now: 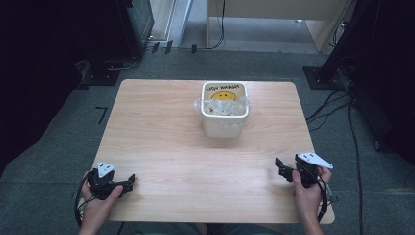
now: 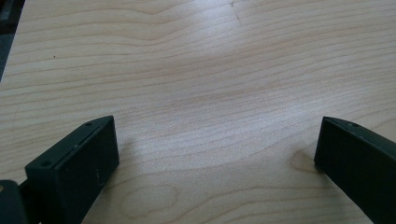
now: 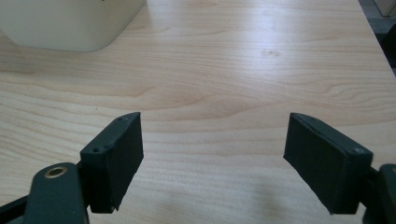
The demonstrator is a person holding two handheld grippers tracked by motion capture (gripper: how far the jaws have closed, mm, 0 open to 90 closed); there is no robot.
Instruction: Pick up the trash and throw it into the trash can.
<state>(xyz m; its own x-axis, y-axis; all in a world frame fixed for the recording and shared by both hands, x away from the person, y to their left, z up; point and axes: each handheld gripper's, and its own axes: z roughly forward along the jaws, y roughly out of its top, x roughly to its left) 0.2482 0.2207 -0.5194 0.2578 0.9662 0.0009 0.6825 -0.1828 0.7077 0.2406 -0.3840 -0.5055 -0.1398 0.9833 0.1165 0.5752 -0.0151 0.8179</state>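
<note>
A white square bin (image 1: pixel 224 108) with a clear plastic liner and a yellow smiley face inside stands on the wooden table (image 1: pixel 161 147), far centre. Its lower wall also shows as the white bin (image 3: pixel 70 23) at the top left of the right gripper view. My left gripper (image 1: pixel 131 181) rests near the table's front left corner, held by a hand, jaws wide open over bare wood (image 2: pixel 215 135). My right gripper (image 1: pixel 280 167) sits near the front right edge, open as well, with nothing between its fingers (image 3: pixel 212 154).
The table stands on grey carpet. Black equipment and cables (image 1: pixel 342 98) lie at the far right, dark stands at the far left, and a wooden desk leg (image 1: pixel 208 24) rises behind. Bare wood stretches between both grippers and the bin.
</note>
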